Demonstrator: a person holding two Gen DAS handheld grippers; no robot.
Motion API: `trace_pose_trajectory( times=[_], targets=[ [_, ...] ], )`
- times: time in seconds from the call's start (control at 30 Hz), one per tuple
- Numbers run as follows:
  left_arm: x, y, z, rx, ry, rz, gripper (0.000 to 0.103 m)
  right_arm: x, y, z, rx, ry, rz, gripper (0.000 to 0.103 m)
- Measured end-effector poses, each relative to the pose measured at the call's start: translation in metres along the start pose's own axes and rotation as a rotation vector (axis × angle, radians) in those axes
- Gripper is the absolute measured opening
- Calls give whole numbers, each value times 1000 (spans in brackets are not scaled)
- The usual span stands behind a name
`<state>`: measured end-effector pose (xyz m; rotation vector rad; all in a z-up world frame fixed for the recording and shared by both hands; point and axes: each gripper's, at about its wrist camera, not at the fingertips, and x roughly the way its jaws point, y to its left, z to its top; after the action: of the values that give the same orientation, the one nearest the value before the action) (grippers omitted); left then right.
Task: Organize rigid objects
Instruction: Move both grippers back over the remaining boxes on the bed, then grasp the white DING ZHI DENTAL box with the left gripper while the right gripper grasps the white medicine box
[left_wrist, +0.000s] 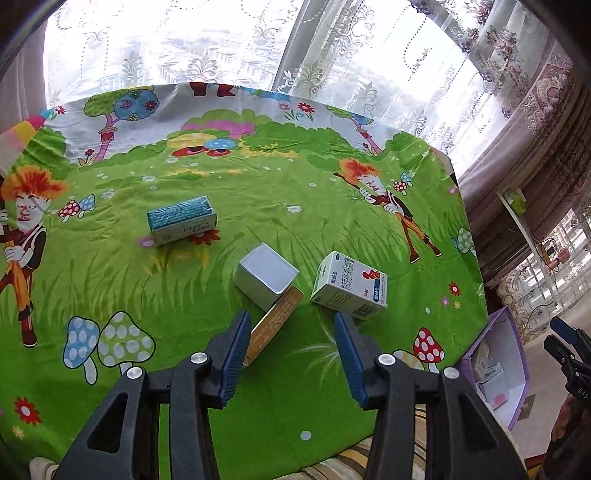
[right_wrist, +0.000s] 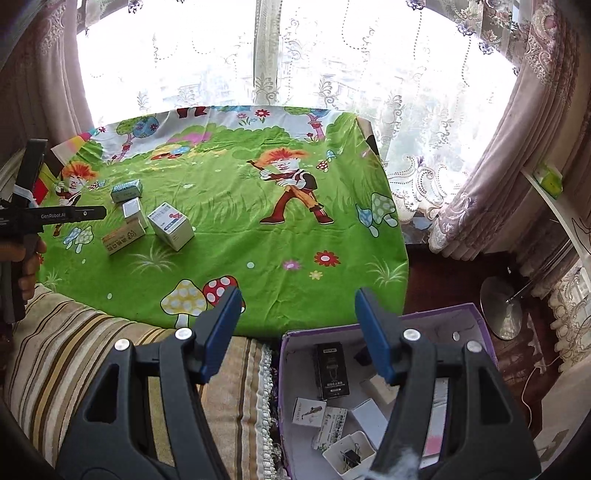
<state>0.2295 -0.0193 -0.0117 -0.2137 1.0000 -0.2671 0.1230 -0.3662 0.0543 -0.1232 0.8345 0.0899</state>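
Hovering empty, jaws apart, the left gripper (left_wrist: 291, 354) faces the orange box (left_wrist: 275, 325) — propped under the silver box (left_wrist: 265, 275); the right gripper (right_wrist: 297, 332), also apart and empty, hangs over the purple bin (right_wrist: 424, 314) beside them.

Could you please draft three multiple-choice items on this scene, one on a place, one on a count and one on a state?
1. Where does the purple box sit?
A. At the middle of the green cloth
B. Off the cloth's edge, under the right hand-held gripper
C. On the windowsill

2. How many small boxes lie on the green cloth?
A. Two
B. Four
C. Seven

3. What is the left hand-held gripper doing?
A. Open, holding nothing
B. Clamped on the blue box
C. Clamped on the silver box

Answers: 1 B, it stands beside the cloth below the right hand-held gripper. 2 B, blue, silver, orange and white boxes. 3 A, bare pads stand apart.
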Motion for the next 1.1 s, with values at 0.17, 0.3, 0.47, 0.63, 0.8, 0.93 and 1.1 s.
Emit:
trace_pose_trajectory(
  times=[0.17,0.3,0.47,0.63,0.8,0.93,1.1],
  targets=[
    [24,5,-7,4,67,12,46,23,33,25,-79,5,37,72],
    [37,7,-9,15,99,52,44,44,64,41,-165,16,64,72],
    [49,7,-13,35,138,58,35,70,101,55,-288,26,90,72],
    [51,1,-14,73,138,82,35,101,128,62,-358,74,123,72],
    [51,2,-14,73,134,84,36,127,147,63,-388,126,129,72],
    [51,0,-15,90,136,100,37,139,162,62,-435,147,137,72],
    [51,-1,-17,106,151,108,44,154,178,63,-485,176,144,72]
  ],
)
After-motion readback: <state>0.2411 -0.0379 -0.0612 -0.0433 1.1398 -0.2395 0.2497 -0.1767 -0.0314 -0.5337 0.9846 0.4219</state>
